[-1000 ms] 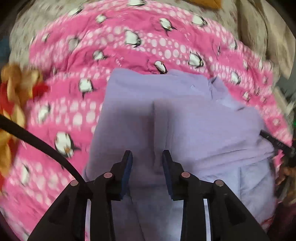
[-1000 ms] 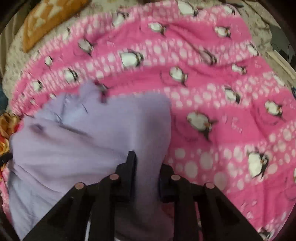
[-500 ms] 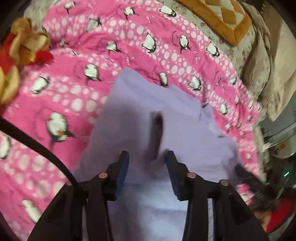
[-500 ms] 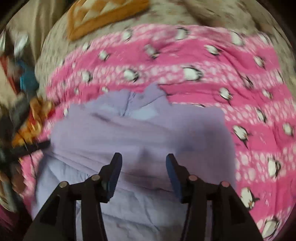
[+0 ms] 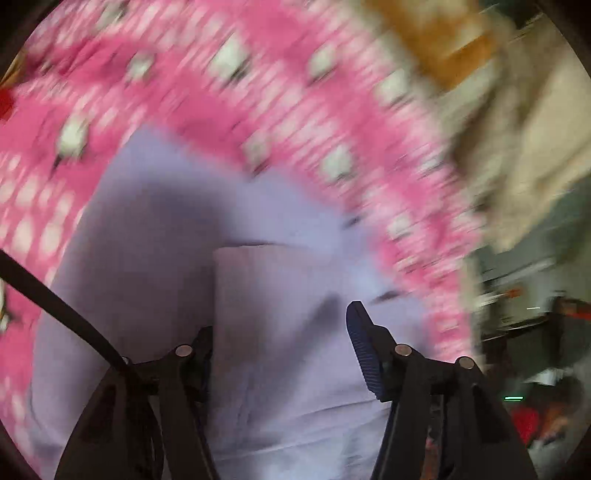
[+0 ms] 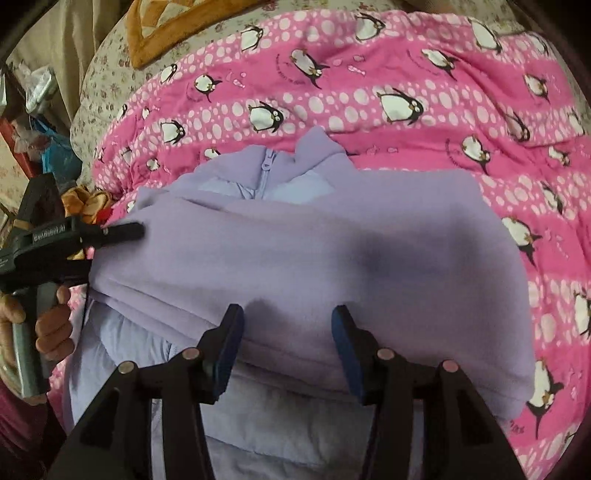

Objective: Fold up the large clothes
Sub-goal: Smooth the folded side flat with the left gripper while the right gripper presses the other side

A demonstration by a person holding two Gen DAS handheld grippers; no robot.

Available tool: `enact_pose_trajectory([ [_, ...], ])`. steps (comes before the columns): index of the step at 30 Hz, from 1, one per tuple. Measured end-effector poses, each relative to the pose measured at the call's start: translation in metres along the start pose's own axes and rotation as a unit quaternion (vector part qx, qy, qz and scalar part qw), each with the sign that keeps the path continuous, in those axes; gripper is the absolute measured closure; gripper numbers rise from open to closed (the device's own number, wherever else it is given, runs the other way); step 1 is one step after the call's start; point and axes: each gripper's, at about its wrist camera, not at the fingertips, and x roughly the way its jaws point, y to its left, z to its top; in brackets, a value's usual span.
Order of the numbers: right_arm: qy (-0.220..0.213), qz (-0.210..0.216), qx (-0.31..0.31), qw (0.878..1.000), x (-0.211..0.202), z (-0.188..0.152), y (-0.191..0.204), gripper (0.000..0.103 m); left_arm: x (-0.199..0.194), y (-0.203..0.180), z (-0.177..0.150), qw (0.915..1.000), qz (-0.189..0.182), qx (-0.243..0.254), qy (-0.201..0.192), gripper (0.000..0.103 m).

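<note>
A lilac fleece jacket [image 6: 332, 236] lies folded on the bed, its zipped collar [image 6: 266, 166] at the far side. My right gripper [image 6: 286, 343] stands open over the near folded edge, and its pads do not press on the cloth. The left wrist view is blurred. There my left gripper [image 5: 280, 321] has its jaws opening, with a raised fold of the jacket [image 5: 266, 288] between them; that fold hides the left finger, and the right pad stands clear of it. In the right wrist view the left gripper [image 6: 110, 243], held by a hand [image 6: 51, 317], is at the jacket's left edge.
A pink penguin-print blanket [image 6: 424, 74] covers the bed under the jacket. An orange cushion [image 6: 177, 33] and a floral sheet [image 6: 107, 74] lie beyond it. Bags and clutter [image 6: 40, 122] crowd the far left. A black cable [image 5: 62, 306] crosses the left wrist view.
Both grippers let go of the lilac cloth and their jaws widened. The right gripper drew back from the folded jacket. The left view swung and is now blurred.
</note>
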Motion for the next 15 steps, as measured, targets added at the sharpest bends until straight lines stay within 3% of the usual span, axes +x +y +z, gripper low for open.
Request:
enact_pose_trajectory([
  [2, 0.0, 0.005, 0.003, 1.0, -0.001, -0.001, -0.001, 0.051, -0.032, -0.004, 0.006, 0.9968, -0.025, 0.019, -0.074, 0.075],
  [3, 0.0, 0.006, 0.003, 1.0, -0.001, -0.001, -0.002, 0.051, -0.045, -0.003, 0.007, 0.9946, -0.018, 0.025, -0.099, 0.075],
  [5, 0.002, 0.008, 0.004, 1.0, -0.001, -0.001, -0.002, 0.051, -0.056, 0.006, 0.012, 0.9952, 0.057, 0.014, -0.078, 0.075],
  [7, 0.007, 0.008, 0.005, 1.0, -0.002, 0.0, -0.002, 0.051, -0.061, 0.018, 0.009, 0.9928, 0.106, -0.002, -0.056, 0.075],
  [9, 0.012, 0.006, 0.01, 1.0, -0.007, 0.003, -0.002, 0.051, -0.067, 0.021, 0.002, 0.9906, 0.128, 0.003, -0.048, 0.075],
  [13, -0.067, 0.008, 0.042, 0.997, -0.049, 0.017, -0.014, 0.051, -0.07, 0.009, -0.021, 0.9857, 0.156, 0.045, -0.044, 0.075],
  [15, -0.082, -0.016, 0.05, 0.995, -0.056, 0.025, -0.022, 0.051, -0.065, -0.001, -0.032, 0.983, 0.168, 0.062, -0.041, 0.075],
])
